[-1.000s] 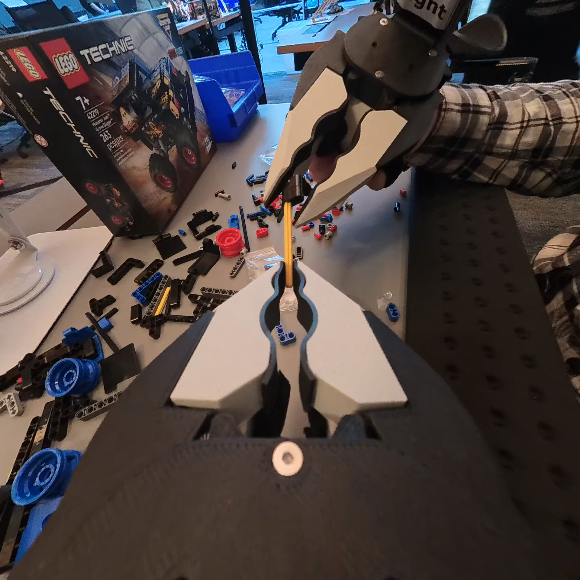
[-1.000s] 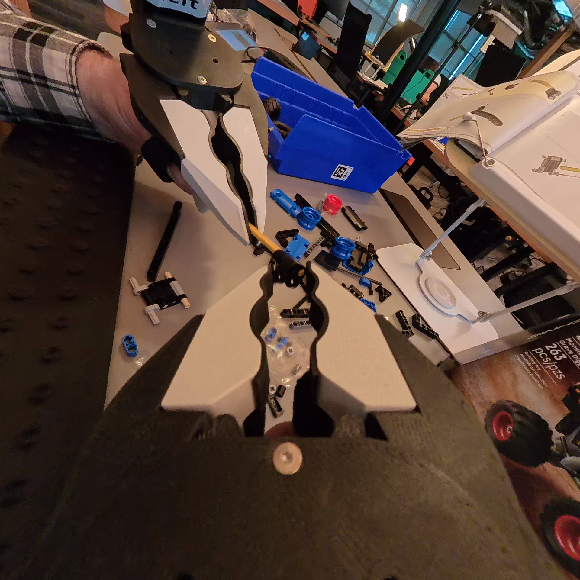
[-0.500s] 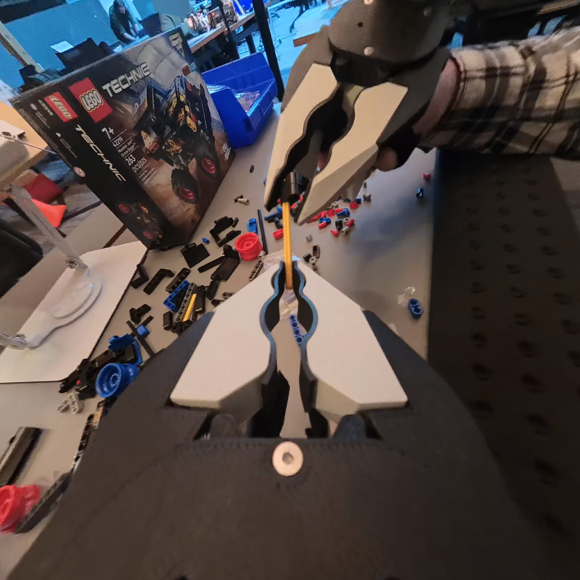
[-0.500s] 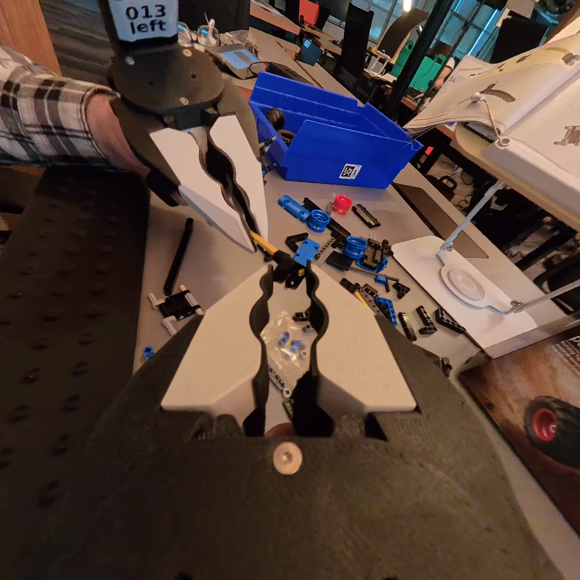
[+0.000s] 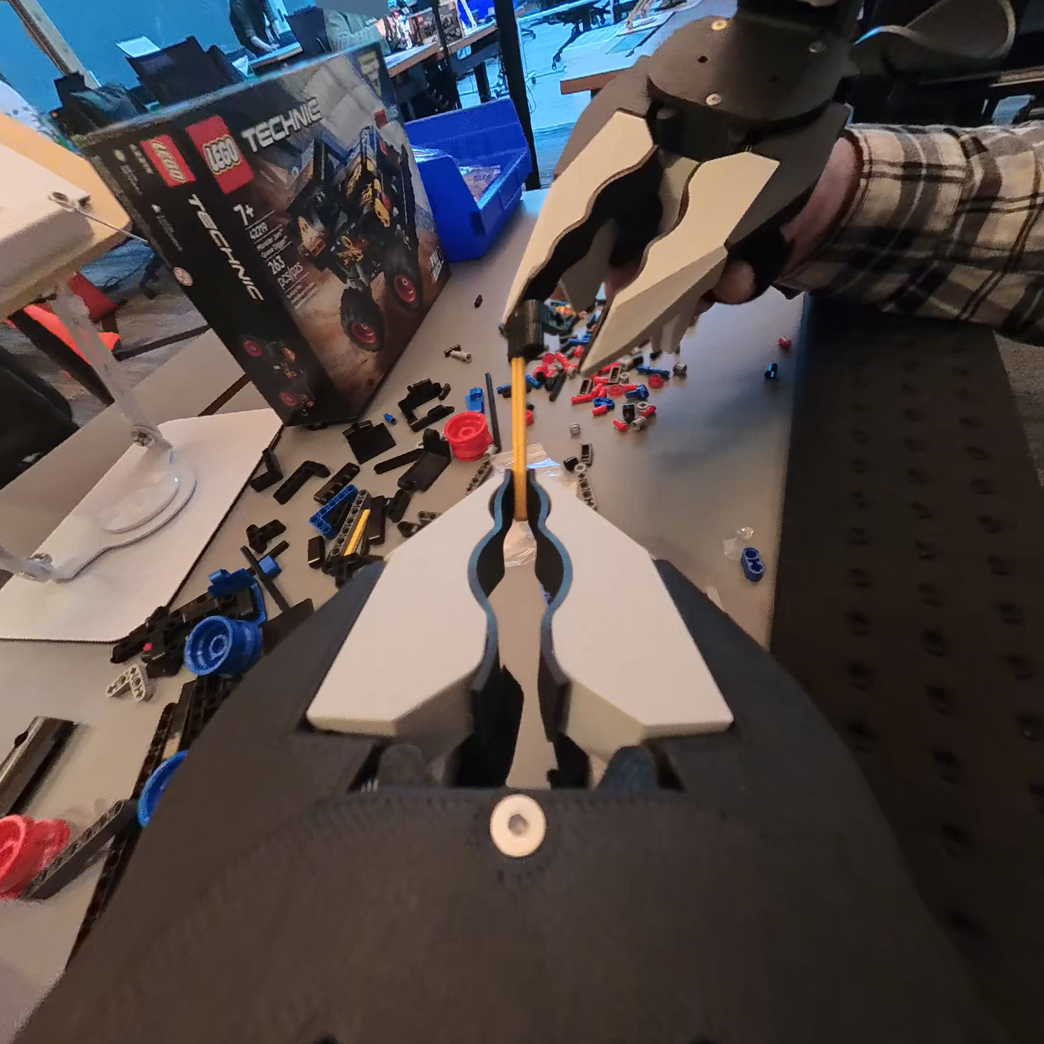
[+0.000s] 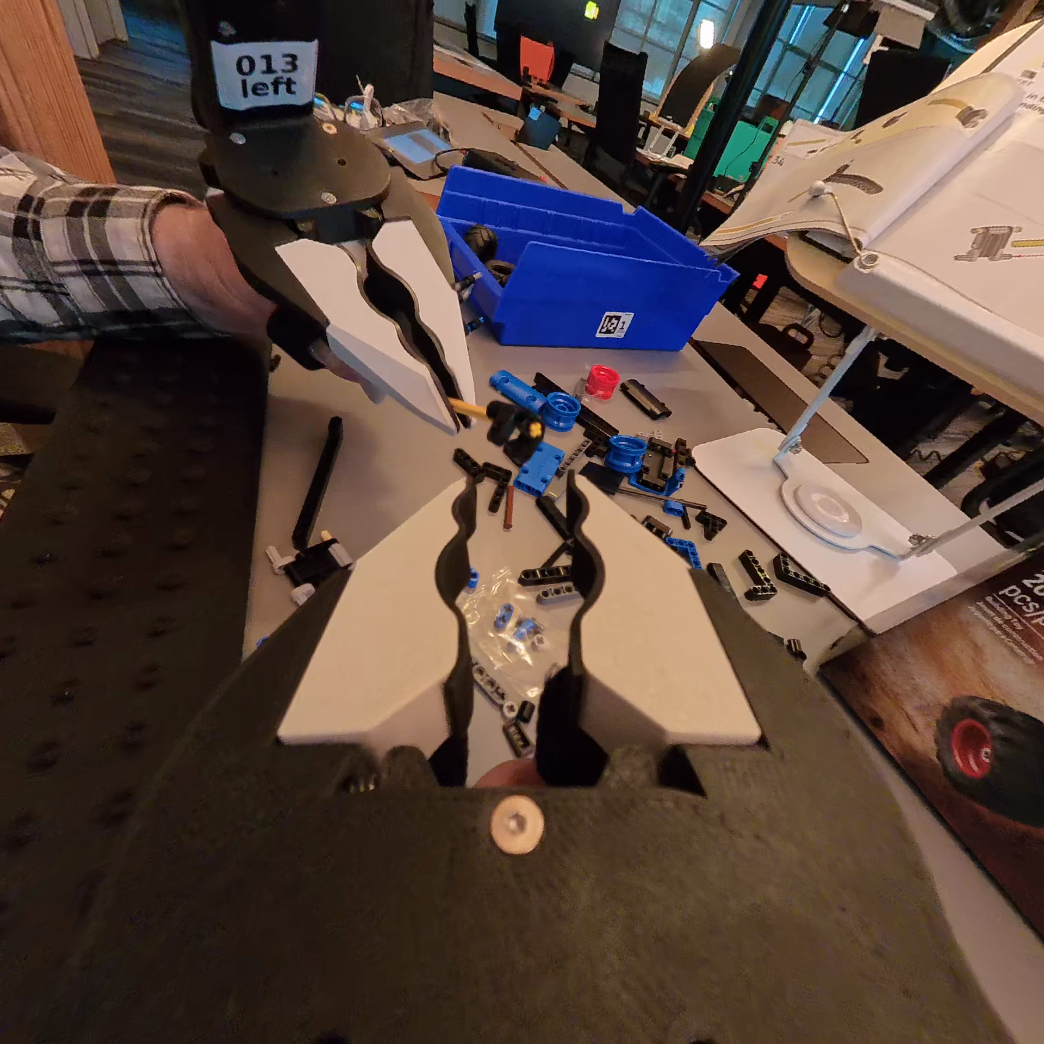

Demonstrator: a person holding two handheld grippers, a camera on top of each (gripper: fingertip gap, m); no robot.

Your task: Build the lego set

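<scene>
While the left gripper (image 5: 520, 488) pinches the near end of a thin yellow axle (image 5: 518, 435) between almost closed fingers, the right gripper (image 6: 520, 486) stands with its jaws spread wide and nothing between them. A small black connector (image 5: 526, 330) sits on the axle's far end, held clear above the table, and the tip of one right finger (image 5: 517, 305) lies just beside it; whether they touch, I cannot tell. Below, loose pieces are scattered over the grey table (image 5: 678, 486): a red wheel hub (image 5: 466, 435), a blue wheel hub (image 5: 221, 645), black beams and small red and blue pins. Farther left stands the set's box (image 5: 282, 254), with a blue bin (image 5: 469, 186) behind it. An open instruction booklet (image 6: 926, 186) rests on a white stand on the right wrist view's right side.
</scene>
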